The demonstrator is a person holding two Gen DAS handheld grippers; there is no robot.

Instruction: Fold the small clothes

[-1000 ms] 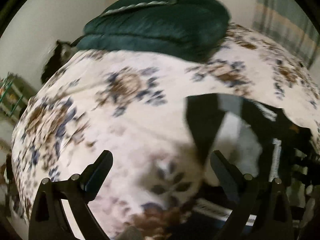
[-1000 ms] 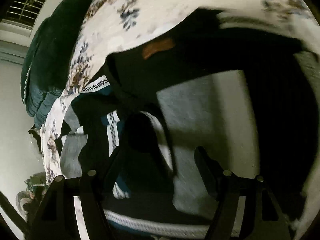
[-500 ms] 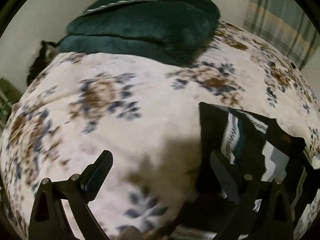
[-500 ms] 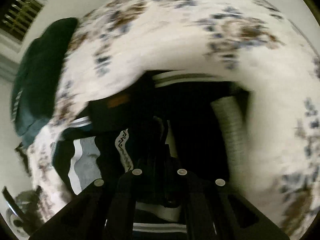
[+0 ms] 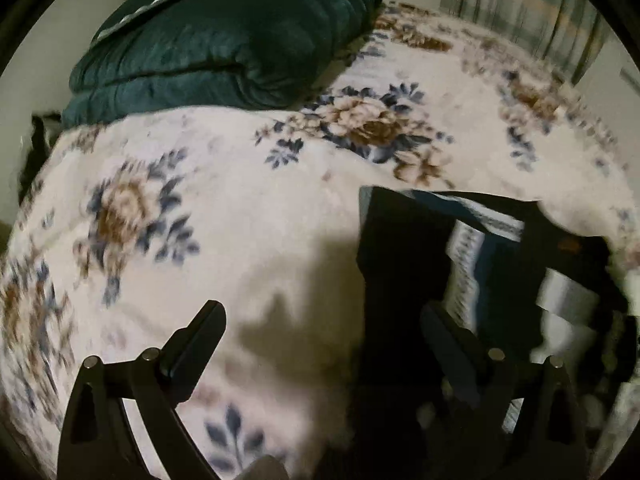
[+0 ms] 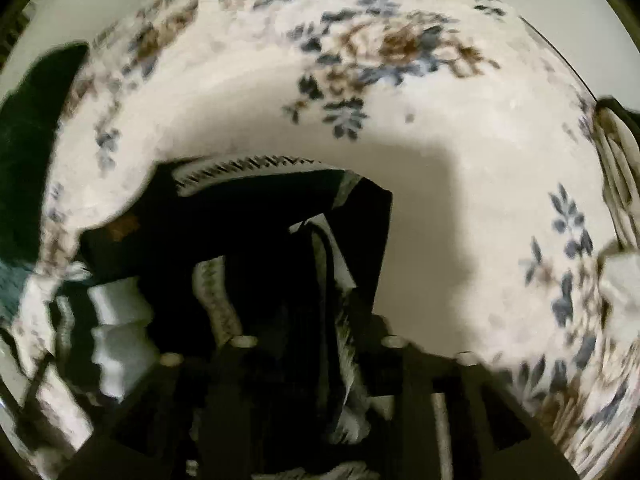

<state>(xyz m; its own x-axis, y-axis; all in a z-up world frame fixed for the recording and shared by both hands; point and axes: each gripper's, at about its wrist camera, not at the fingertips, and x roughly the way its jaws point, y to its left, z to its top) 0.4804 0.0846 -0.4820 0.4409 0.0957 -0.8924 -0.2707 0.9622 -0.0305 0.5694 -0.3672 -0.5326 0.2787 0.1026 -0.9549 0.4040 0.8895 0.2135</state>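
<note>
A dark garment point(image 5: 404, 264) with white, grey and teal patterned bands lies on a floral bedspread point(image 5: 248, 216). In the left wrist view it is at the right, partly under my right-hand finger. My left gripper point(image 5: 320, 320) is open and empty, above the bedspread at the garment's left edge. In the right wrist view my right gripper point(image 6: 316, 304) is shut on a fold of the dark garment point(image 6: 256, 208), which bunches up between the fingers. The fingertips are hidden in the dark cloth.
A dark green folded quilt point(image 5: 224, 36) lies at the head of the bed. Striped curtains point(image 5: 528, 8) hang at the far right. A pale object point(image 6: 616, 184) sits at the bedspread's right edge in the right wrist view.
My right gripper closed on the garment and pulled it along the bed. My left gripper stayed open and shifted; the garment now lies flatter to its right.
</note>
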